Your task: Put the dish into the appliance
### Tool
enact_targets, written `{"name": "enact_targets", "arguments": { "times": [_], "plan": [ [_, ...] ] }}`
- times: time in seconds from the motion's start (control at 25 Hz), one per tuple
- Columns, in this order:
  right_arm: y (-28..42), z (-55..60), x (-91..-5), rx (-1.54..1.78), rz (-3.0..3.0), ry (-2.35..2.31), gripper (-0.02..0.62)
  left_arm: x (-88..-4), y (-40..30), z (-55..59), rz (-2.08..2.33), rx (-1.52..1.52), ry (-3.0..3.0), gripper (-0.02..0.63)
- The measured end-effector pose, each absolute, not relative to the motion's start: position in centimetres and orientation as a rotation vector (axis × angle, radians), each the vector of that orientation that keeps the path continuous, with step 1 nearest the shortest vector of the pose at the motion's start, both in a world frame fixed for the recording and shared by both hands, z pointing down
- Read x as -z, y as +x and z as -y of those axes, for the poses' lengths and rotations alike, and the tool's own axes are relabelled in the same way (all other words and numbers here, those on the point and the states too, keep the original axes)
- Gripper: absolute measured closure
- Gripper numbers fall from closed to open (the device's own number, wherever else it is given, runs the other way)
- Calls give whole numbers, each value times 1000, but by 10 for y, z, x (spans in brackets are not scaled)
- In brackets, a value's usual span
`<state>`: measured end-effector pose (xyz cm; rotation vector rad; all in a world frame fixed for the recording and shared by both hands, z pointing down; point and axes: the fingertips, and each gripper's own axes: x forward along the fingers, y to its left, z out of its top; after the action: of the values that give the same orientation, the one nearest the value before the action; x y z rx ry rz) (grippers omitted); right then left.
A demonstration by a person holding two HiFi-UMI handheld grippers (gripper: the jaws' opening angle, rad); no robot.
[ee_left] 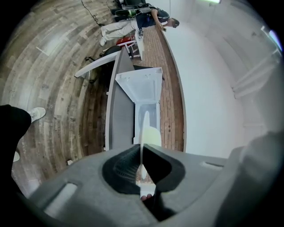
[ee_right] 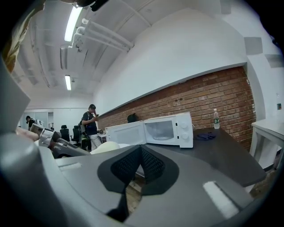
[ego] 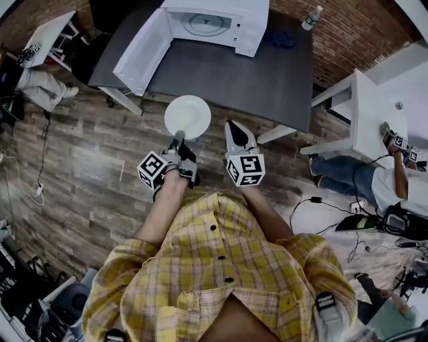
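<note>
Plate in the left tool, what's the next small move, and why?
Probably carry the plate forward into the microwave: the left tool is shut on its rim, the door stands wide open, and the plate is not yet inside.

One plate (ego: 188, 116), one microwave (ego: 214, 23), one dark table (ego: 281, 87), one bottle (ego: 311, 18) and one cloth (ego: 281, 39), all in the upper half. Two grippers: left gripper (ego: 178, 137), right gripper (ego: 231, 125). Two white tables: white table (ego: 52, 30) upper left, white table (ego: 364, 110) right. Two bystanders: bystander (ego: 40, 87) left edge, bystander (ego: 374, 179) right edge.
</note>
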<state>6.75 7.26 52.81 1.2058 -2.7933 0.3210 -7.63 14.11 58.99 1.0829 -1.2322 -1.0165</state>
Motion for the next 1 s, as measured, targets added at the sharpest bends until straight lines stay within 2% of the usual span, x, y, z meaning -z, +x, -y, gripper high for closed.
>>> {"name": "enact_targets", "arguments": {
  "times": [0.6, 1.0],
  "plan": [
    [-19, 58, -507, -351, 2712, 1412, 590, -573, -169, 14, 1132, 897, 1187, 595],
    [-28, 92, -506, -345, 2628, 1488, 591, -578, -174, 59, 1073, 844, 1199, 595]
  ]
}}
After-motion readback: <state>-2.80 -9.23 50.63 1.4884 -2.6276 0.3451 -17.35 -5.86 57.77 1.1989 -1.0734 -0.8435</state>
